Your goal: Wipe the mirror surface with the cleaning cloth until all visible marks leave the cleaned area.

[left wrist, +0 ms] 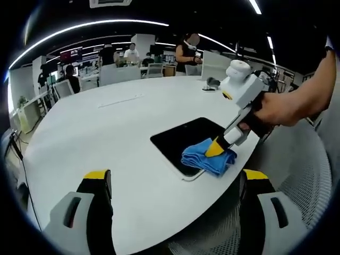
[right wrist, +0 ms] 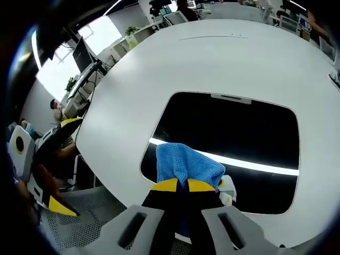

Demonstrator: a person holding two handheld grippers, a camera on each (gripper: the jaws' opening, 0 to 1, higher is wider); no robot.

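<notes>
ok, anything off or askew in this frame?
Nothing stands out. The dark rounded-rectangle mirror lies flat on the white oval table, near its edge. The right tongs press the bunched blue cleaning cloth onto it. No spills or damage visible.

Left gripper view faces across the table [left wrist: 106, 122]; right one looks closely down at the mirror [right wrist: 239, 133].

An open-plan office: desks [left wrist: 85, 79], monitors [right wrist: 82, 53], seated people [left wrist: 69, 77], ceiling light strips [left wrist: 95, 24].
</notes>
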